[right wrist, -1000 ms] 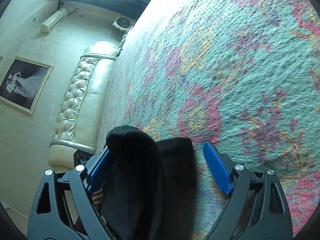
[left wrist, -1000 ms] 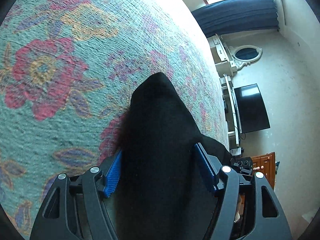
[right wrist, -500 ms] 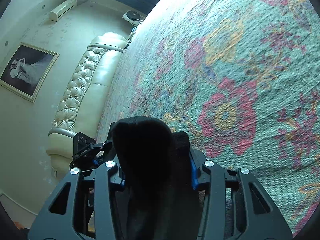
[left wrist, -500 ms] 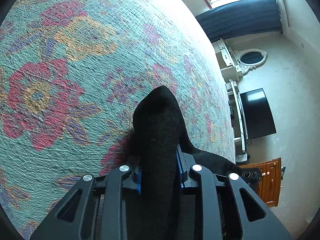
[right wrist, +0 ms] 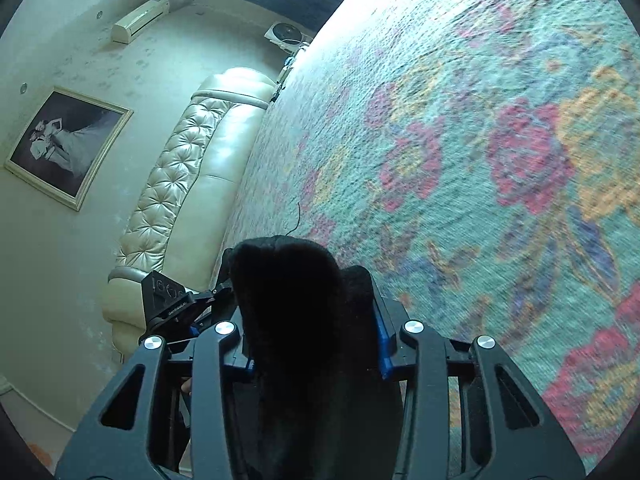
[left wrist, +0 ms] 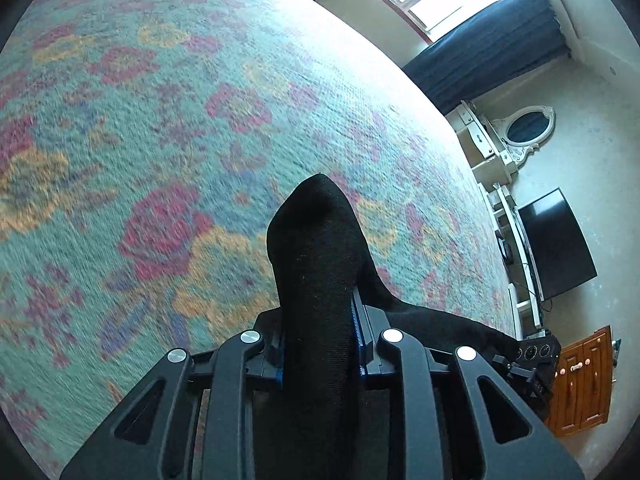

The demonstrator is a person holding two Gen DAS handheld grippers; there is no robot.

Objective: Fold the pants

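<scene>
Both the left gripper (left wrist: 320, 340) and right gripper (right wrist: 316, 344) have fingers pinching the black knit pants (left wrist: 316, 264) above the floral teal bedspread (left wrist: 160, 140); the carry-over fold seems underway; next, lay the fabric down evenly.

left gripper (left wrist: 320, 344): black linkage arms drawn in close, blue fingers (left wrist: 357, 334) nearly together, clamped on a bunched fold of black pants (left wrist: 316, 264) that sticks out forward past the tips; right gripper (right wrist: 314, 344): same pose, blue fingers (right wrist: 381, 340) pressed in on a thicker wad of the pants (right wrist: 296, 300), gap a bit wider than the left's; the left gripper's body shows just beside the right one, on its left side; both point forward and down.
</scene>
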